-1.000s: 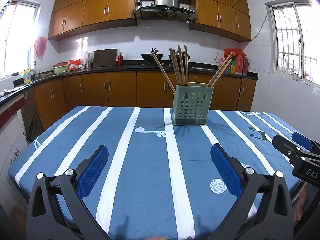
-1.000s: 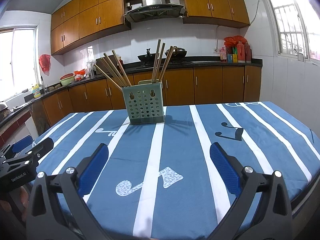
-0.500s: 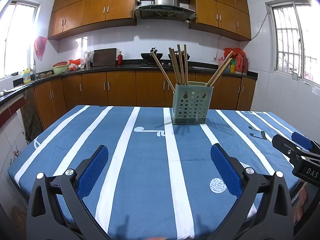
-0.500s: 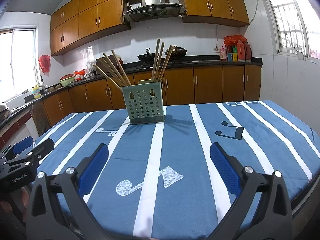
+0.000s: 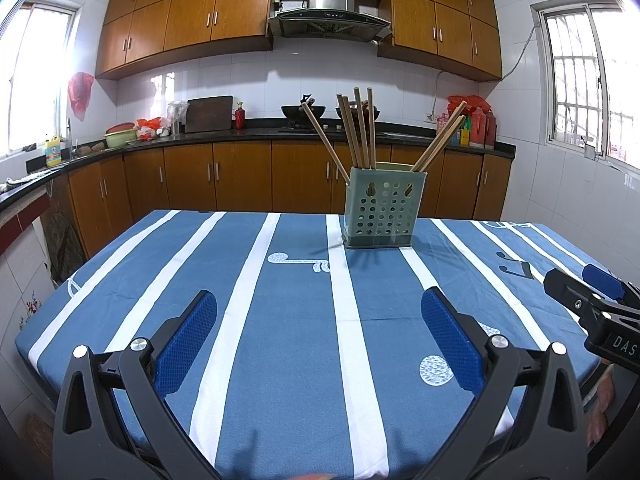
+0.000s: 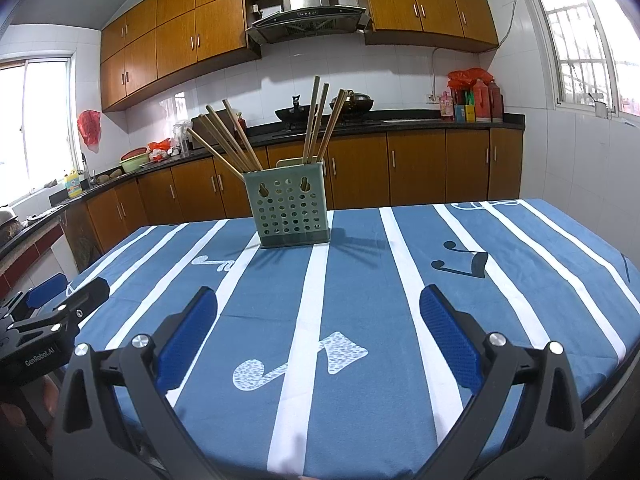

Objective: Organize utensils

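Observation:
A pale green perforated utensil holder [image 5: 382, 212] stands upright on the far middle of the table, with several wooden chopsticks [image 5: 360, 132] leaning out of it. It also shows in the right wrist view [image 6: 287, 210], with its chopsticks [image 6: 316, 120]. My left gripper [image 5: 318, 320] is open and empty, low over the table's near edge, well short of the holder. My right gripper [image 6: 318, 318] is open and empty, also at the near edge. Each gripper shows at the side of the other's view, the right one [image 5: 592, 300] and the left one [image 6: 52, 308].
The table wears a blue cloth with white stripes [image 5: 280, 320] and music-note prints. Behind it run wooden kitchen cabinets [image 5: 240, 176] and a dark counter with woks, bottles and a cutting board. A tiled wall with a window is on the right.
Both views have shifted only slightly; the holder sits a touch differently in frame. Both grippers stay open and empty.

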The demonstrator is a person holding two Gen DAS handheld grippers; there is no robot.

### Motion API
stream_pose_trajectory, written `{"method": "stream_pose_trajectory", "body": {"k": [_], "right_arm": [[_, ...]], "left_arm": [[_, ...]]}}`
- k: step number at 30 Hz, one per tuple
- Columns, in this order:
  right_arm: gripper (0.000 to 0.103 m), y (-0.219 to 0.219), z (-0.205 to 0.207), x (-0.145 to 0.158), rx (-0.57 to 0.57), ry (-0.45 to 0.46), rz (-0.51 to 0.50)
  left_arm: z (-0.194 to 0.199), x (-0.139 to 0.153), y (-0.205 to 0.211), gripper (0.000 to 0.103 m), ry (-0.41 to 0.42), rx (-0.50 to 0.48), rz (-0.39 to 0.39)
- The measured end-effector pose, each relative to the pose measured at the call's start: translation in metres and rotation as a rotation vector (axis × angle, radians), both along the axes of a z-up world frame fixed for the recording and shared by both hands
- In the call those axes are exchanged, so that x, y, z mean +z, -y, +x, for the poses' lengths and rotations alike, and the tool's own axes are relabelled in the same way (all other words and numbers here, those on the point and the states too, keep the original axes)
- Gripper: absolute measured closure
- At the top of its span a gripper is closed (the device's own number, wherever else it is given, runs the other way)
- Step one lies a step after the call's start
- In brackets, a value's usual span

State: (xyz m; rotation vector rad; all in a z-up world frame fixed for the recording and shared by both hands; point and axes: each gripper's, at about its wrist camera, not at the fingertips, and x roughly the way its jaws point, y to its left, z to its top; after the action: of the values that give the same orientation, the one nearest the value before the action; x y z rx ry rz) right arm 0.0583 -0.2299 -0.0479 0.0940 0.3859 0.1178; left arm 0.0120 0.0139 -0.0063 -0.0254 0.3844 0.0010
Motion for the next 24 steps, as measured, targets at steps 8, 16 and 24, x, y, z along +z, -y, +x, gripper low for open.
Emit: {"method": "stream_pose_trajectory", "body": {"k": [8, 16, 24], "right_arm": [[0.004, -0.0019, 0.0001, -0.0017, 0.0, -0.003, 0.001], [0.004, -0.0035, -0.0004, -0.0028, 0.0, -0.004, 0.003], [0.004, -0.0036, -0.0001, -0.0021, 0.0, -0.005, 0.003]], "left_arm": [[-0.0001, 0.0003, 0.0, 0.002, -0.001, 0.0, 0.0], [0.0003, 0.0008, -0.0001, 0.002, -0.001, 0.0, 0.0], [0.0006, 0.0006, 0.0004, 0.002, -0.003, -0.001, 0.0]]}}
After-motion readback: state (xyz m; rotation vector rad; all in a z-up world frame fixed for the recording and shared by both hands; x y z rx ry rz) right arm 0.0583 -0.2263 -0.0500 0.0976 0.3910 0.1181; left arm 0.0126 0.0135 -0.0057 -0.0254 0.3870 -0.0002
